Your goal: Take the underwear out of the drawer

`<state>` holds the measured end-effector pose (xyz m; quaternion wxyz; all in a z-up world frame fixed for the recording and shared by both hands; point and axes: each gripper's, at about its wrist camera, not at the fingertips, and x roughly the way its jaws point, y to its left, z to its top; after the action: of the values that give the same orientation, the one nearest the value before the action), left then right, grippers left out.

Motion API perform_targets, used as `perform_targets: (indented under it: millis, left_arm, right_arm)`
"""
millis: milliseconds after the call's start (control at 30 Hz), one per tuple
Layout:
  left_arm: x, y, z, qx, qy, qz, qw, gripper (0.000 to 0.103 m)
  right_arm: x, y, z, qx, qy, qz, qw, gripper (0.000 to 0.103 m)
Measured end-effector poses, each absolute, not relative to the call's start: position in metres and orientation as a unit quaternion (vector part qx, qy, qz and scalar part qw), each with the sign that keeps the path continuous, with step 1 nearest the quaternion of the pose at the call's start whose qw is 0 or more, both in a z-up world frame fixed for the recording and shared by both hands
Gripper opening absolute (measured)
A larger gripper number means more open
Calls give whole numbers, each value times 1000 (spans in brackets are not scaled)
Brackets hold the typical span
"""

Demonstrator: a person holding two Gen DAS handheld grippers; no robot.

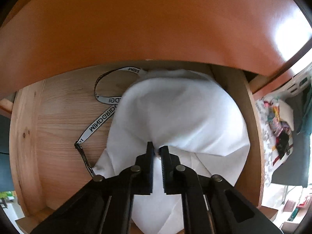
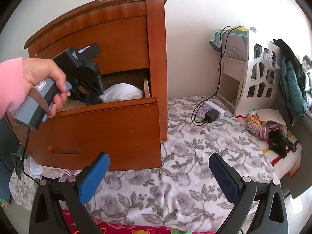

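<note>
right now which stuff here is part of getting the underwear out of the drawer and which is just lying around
Job:
white underwear
open drawer
left gripper, shut on the underwear

Lying about:
lanyard
charger
white shelf
toys

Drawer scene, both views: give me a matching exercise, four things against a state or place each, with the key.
Things:
1. left gripper
2. right gripper
3. drawer
4. lanyard

States or places:
A. pulled out
B. jaws wide, nothing between them
C. lying on the drawer floor beside the cloth
D. jaws pinched on the white cloth

Pairs: 1-D, 2-B, 3-A, 4-C
</note>
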<state>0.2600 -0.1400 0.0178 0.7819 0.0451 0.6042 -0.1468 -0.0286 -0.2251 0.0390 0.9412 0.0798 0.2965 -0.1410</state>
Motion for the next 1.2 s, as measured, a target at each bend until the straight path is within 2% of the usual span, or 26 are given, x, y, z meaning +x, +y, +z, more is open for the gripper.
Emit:
perform_targets:
  millis: [733, 1200]
  left_arm:
    - [174, -48, 108, 14, 459, -159, 874, 1]
    - [168, 13, 79, -35, 493, -153, 856, 2]
  right_arm:
    - [-29, -219, 42, 60, 296, -154, 941, 103]
    - [-29, -209, 43, 33, 294, -165, 941, 103]
